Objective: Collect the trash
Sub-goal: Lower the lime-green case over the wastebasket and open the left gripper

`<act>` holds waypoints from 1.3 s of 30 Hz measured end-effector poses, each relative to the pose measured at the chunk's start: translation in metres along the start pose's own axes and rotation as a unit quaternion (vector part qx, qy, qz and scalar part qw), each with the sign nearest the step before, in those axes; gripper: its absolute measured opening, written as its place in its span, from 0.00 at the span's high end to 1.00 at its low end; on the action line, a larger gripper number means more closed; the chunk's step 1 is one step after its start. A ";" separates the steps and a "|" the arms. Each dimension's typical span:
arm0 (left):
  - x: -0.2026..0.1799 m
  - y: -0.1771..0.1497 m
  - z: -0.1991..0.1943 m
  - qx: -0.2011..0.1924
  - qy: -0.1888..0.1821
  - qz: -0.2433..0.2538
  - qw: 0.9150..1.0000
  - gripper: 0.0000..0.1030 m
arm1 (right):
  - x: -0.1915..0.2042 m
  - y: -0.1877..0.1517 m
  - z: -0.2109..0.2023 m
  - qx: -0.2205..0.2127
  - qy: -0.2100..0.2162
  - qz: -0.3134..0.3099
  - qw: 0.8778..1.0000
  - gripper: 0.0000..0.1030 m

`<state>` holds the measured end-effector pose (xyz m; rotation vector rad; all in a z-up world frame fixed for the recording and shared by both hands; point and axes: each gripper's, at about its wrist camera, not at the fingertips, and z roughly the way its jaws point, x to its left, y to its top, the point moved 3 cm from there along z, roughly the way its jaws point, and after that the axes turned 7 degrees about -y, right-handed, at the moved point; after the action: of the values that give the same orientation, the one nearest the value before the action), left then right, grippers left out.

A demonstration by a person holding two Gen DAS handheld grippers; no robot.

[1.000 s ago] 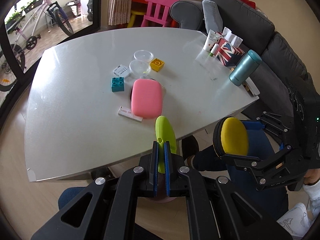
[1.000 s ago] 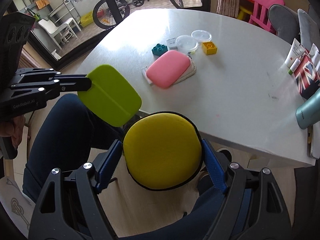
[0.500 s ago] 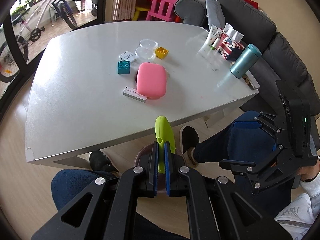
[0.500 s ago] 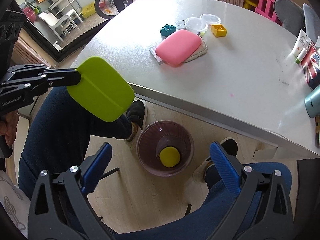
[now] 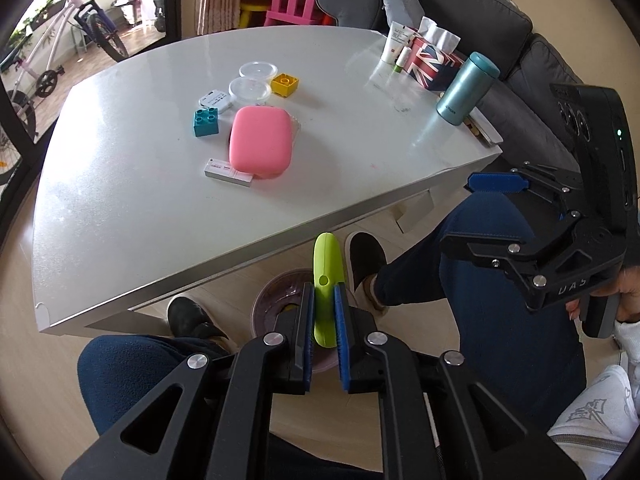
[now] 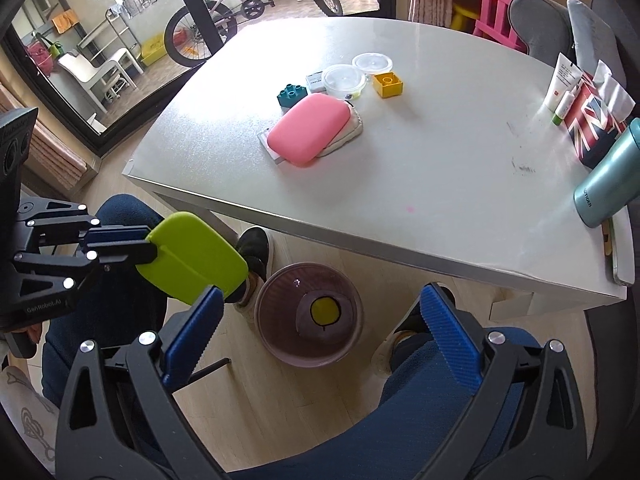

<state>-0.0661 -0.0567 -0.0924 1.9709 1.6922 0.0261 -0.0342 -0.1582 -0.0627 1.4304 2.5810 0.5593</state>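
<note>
My left gripper (image 5: 322,292) has a flat lime-green lid (image 5: 328,264) edge-on between its blue pads. The jaws are opening, and the pads still touch the lid. It hangs above a round purple bin (image 5: 272,300) on the floor under the table edge. In the right wrist view the same green lid (image 6: 196,256) juts from the left gripper (image 6: 134,245) at the left of the bin (image 6: 264,320). A yellow round pad (image 6: 324,310) lies inside the bin. My right gripper (image 6: 320,294) stands wide open and empty right above it.
A white table (image 6: 440,200) carries a pink pouch (image 6: 308,128), teal and yellow blocks, two clear tubs, a flag tissue box (image 6: 592,128) and a teal flask (image 6: 608,176). The person's legs and shoes flank the bin. A grey sofa (image 5: 500,20) stands behind.
The yellow pad left the right gripper and now lies in the bin; those jaws spread wide. The left gripper carried the green lid over the bin and its pads parted slightly.
</note>
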 end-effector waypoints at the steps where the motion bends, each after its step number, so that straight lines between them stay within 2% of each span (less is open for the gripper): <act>1: -0.001 0.000 0.001 0.000 -0.001 0.000 1.000 0.75 | -0.001 0.001 0.000 -0.002 -0.001 0.002 1.000 0.06; 2: -0.002 0.000 0.001 -0.001 -0.002 -0.001 1.000 0.40 | -0.002 0.001 -0.001 -0.003 -0.002 0.003 1.000 0.06; 3: -0.002 0.000 0.001 -0.007 -0.007 -0.004 1.000 0.17 | -0.003 0.001 -0.002 -0.004 -0.002 0.004 1.000 0.06; 4: -0.002 0.001 -0.002 -0.021 -0.017 -0.006 1.000 0.06 | -0.003 0.002 -0.002 -0.004 -0.002 0.004 1.000 0.06; 14: 0.009 0.004 -0.003 -0.019 0.006 -0.022 1.000 0.06 | 0.000 0.004 -0.003 -0.004 -0.003 0.002 1.000 0.06; 28: 0.024 0.014 -0.015 -0.038 0.025 -0.033 0.998 0.06 | 0.005 0.010 -0.001 -0.005 -0.004 0.000 1.000 0.04; 39: 0.038 0.065 0.010 -0.037 0.034 -0.035 0.998 0.06 | 0.000 0.020 0.002 -0.006 -0.007 0.007 1.000 0.04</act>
<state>0.0042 -0.0302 -0.0868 1.8758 1.7764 0.1288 -0.0183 -0.1483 -0.0565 1.4442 2.5554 0.5625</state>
